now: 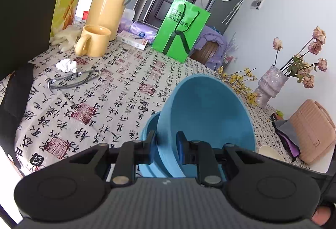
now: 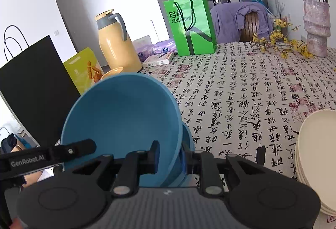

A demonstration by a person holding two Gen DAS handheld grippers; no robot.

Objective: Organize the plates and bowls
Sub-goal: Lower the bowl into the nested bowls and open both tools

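Left claw at lower centre of the left wrist view, black-fingered with blue pads, narrowed onto the thin wall of a tilted blue bowl: one pad inside, one outside, clamped on the rim. Right claw at lower centre of the right wrist view, equally narrow, astride the opposite rim of the same bowl; pads pressing or merely close, hard to tell from here.

Tilted blue bowl: round, deep, smooth and matte, probably plastic, standing steeply on edge at centre frame with its hollow facing the cameras. Nested beneath it, a lower blue bowl of the same colour and finish, showing only as a crescent at its side. Two blue bowls in all.

At the right edge of the right wrist view, one stack of cream round plates, glossy-edged and shallow, well apart from the bowls.

Underneath everything, a woven tablecloth printed with black calligraphy and red seals.

Upper left of the left wrist view: one tall yellow jug with grey lid and handle, glossy; one yellow mug just beside it. Upper centre: one shiny green paper bag with black cord handles. Right side: one ribbed pink vase of dried roses, and one quilted pink handbag.
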